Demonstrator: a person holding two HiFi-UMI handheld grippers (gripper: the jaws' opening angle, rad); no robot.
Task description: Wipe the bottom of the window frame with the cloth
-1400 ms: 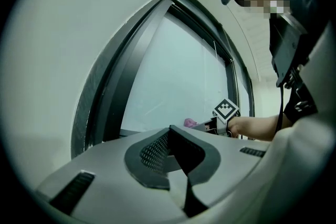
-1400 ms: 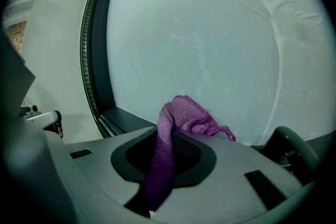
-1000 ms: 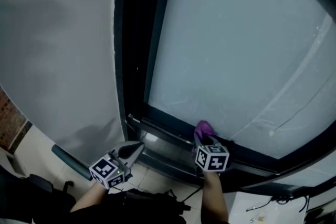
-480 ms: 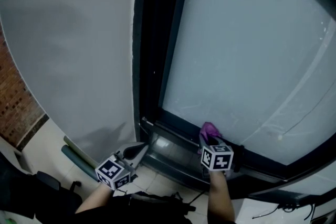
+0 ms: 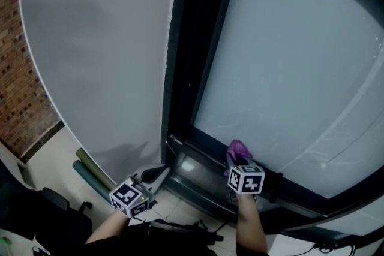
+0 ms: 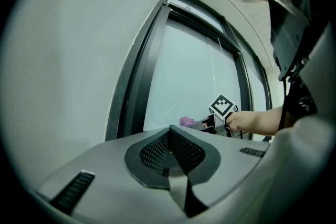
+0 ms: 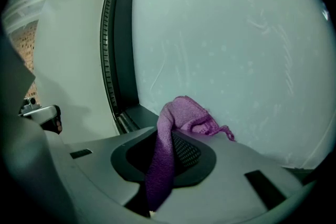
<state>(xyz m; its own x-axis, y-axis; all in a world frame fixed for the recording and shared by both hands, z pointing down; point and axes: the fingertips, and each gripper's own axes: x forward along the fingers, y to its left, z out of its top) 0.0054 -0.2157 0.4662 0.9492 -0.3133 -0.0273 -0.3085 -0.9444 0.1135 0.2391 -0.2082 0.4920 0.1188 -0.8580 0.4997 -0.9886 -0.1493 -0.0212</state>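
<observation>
Wipe technique: judged best to press the cloth [image 5: 236, 148] down onto the bottom of the window frame [image 5: 198, 151], not against the glass [image 5: 288, 69], then draw it along the rail in one even pass. Grip must stay firm or the wad may slip out.
left tool [image 5: 157, 172]: jaws together, nothing between them; held low beside the frame's left corner, touching nothing.
Cloth position: purple, bunched where the glass meets the bottom rail, right of the corner.
right tool [image 5: 236, 160]: jaws clamped on the cloth; one fold trails down between them, and the wad projects ahead.
</observation>
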